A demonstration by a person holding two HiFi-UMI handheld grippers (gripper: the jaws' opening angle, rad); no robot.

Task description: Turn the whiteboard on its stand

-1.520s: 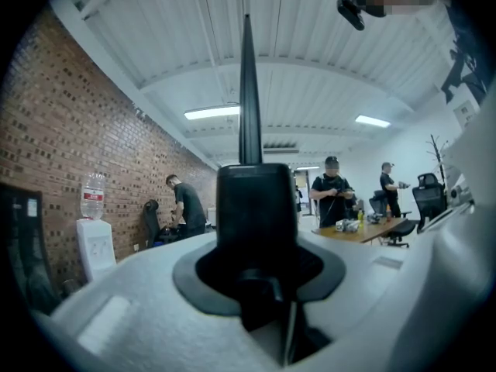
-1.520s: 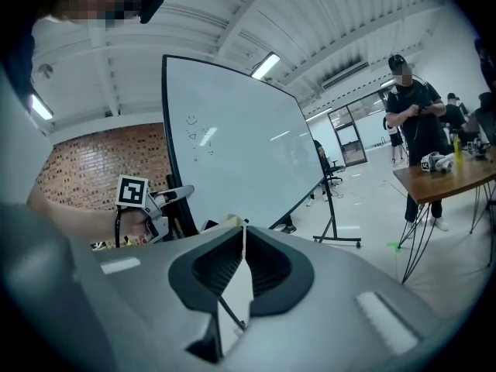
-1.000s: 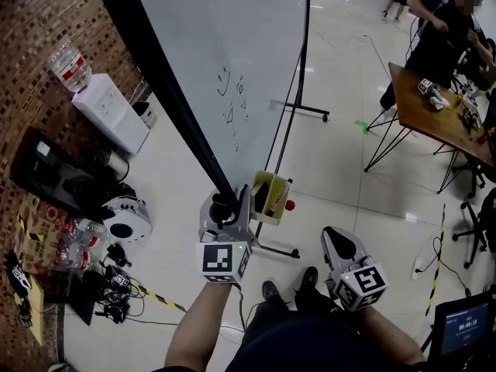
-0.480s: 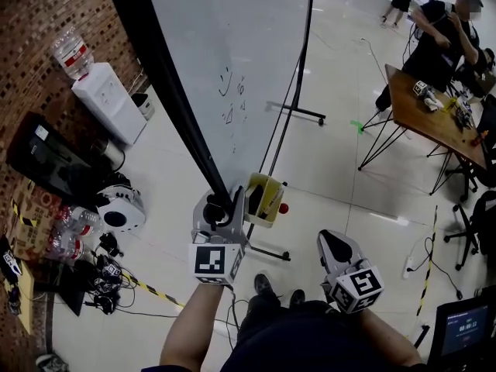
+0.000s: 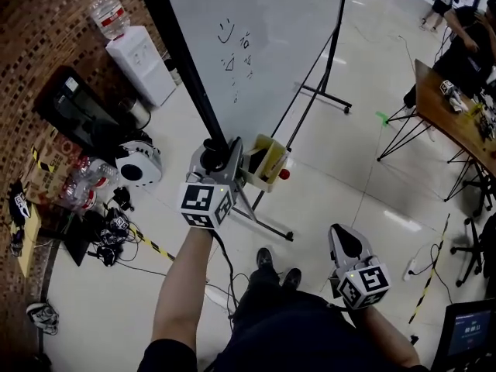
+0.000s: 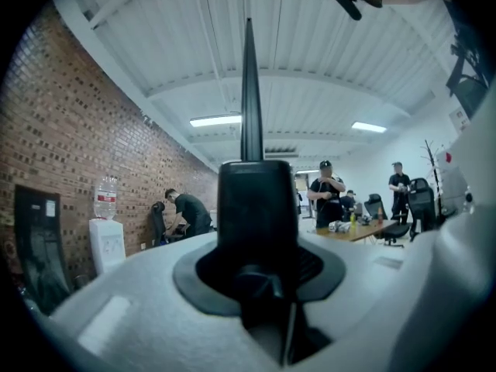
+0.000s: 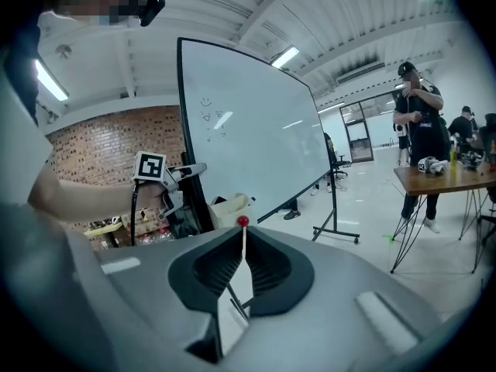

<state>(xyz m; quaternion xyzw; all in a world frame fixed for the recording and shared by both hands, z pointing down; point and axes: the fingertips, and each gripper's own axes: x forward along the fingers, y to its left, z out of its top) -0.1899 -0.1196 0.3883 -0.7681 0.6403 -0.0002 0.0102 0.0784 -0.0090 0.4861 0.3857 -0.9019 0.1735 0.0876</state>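
Clearly the grip is made: the left gripper [image 5: 217, 152] is clamped on the black side frame [image 5: 182, 60] of the whiteboard [image 5: 263, 45], low on that edge, just beside the yellow tray [image 5: 263, 161] with the red knob [image 5: 284, 174]. In the left gripper view the frame [image 6: 256, 208] fills the narrow gap between the jaws and runs straight up from them, so the pads press on it with the jaws only slightly apart. The right gripper [image 5: 345, 242] hangs low by the person's side, well apart from the board, its jaws together on nothing. The whiteboard sits on its wheeled stand [image 5: 333, 60] on the open floor near the brick wall and the water dispenser [image 5: 143, 64], its written face towards the right gripper's side. As a judgement, taking hold is done and the turn itself is what remains; how far round the board has come cannot be read from these views. Swinging the held edge about the stand's pivots is the work left, then letting go.
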